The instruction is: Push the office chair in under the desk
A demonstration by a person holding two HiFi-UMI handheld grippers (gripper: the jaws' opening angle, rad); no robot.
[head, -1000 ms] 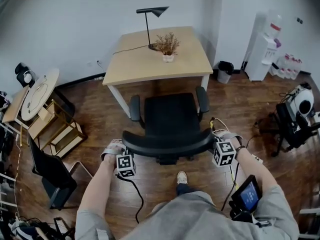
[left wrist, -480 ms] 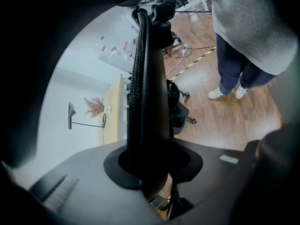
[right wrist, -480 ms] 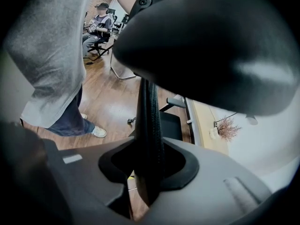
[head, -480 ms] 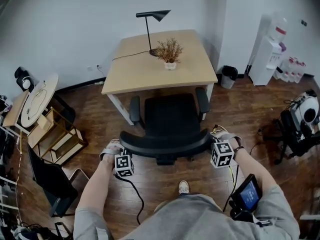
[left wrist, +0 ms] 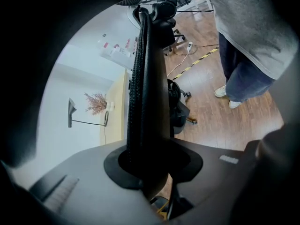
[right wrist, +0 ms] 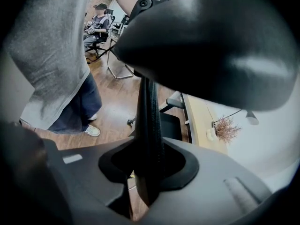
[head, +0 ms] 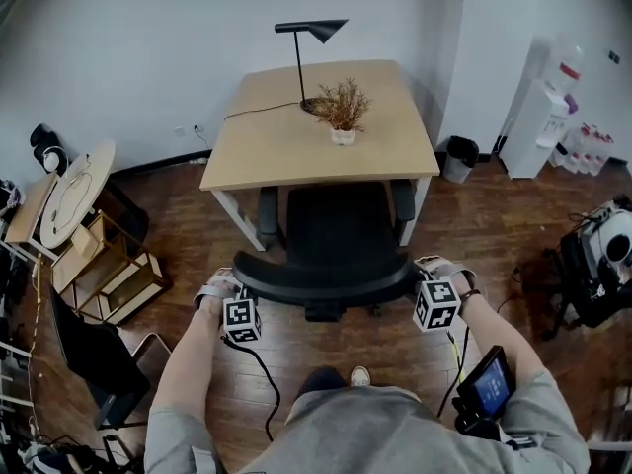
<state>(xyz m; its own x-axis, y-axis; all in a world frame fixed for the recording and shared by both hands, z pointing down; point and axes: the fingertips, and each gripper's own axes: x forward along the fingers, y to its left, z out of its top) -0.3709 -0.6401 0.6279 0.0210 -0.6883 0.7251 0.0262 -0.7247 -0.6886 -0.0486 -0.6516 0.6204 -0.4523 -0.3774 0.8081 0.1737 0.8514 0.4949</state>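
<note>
A black office chair [head: 336, 235] stands in front of a light wooden desk [head: 321, 126], its seat front and armrests partly under the desk edge. My left gripper [head: 229, 299] is shut on the left end of the chair's backrest [left wrist: 147, 102]. My right gripper [head: 427, 284] is shut on the right end of the same backrest [right wrist: 149, 121]. In both gripper views the backrest edge runs straight up between the jaws, pressed by both. The person's foot [head: 359, 375] shows just behind the chair.
On the desk stand a black lamp [head: 308, 57] and a dried plant in a white pot [head: 343, 107]. A bin [head: 459, 156] and a water cooler [head: 548, 102] sit at the right. Shelving [head: 109, 265] and another chair [head: 94, 349] stand at the left, equipment [head: 602, 265] at the far right.
The chair has rolled forward toward the desk; its seat front and armrests now sit under the desk edge. Both grippers have moved forward with it, still closed on the backrest.
</note>
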